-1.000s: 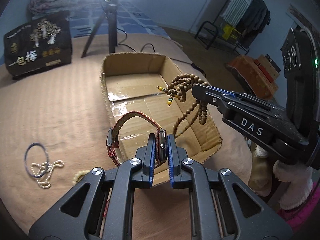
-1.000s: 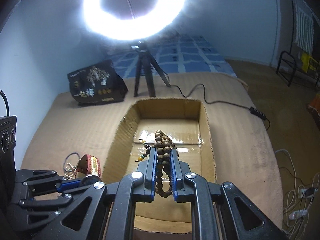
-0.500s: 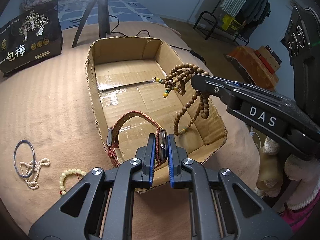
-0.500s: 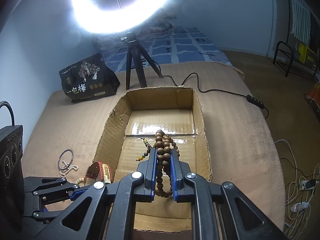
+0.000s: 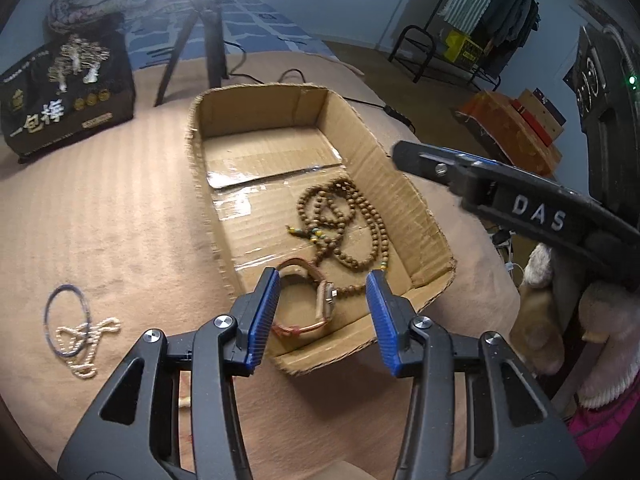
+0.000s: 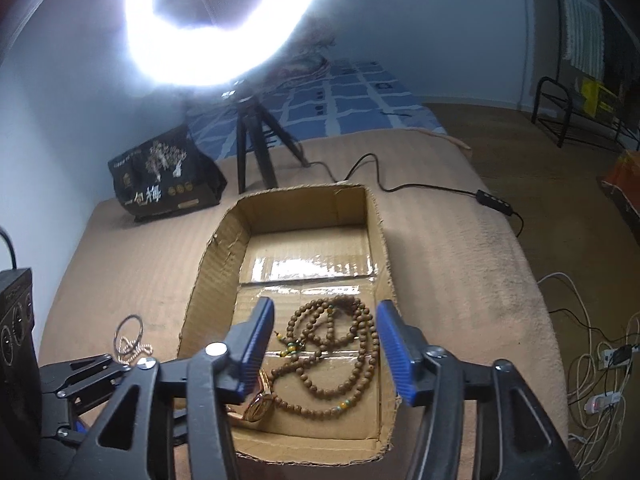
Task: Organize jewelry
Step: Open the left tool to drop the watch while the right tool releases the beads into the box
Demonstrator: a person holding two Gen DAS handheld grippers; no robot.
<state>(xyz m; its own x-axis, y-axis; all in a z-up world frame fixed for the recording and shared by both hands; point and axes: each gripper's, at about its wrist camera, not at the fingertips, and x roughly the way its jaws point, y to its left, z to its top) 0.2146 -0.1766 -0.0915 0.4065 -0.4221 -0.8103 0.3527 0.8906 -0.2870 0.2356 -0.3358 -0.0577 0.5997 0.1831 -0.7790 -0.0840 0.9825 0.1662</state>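
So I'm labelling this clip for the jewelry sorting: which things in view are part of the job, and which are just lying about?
Part of the job:
- cardboard box
- wooden bead necklace in it
- watch in it
- blue bangle on the blanket
- pearl strand on the blanket
- left gripper and right gripper, both open

Lying about:
- black snack bag
- tripod
- ring light

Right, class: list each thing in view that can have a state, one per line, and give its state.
left gripper: open, empty
right gripper: open, empty
cardboard box: open-topped, holding jewelry
wooden bead necklace: lying loose in the box
watch: lying in the box, strap looped
pearl strand: outside the box, on the blanket
blue bangle: outside, overlapping the pearl strand
ring light: on
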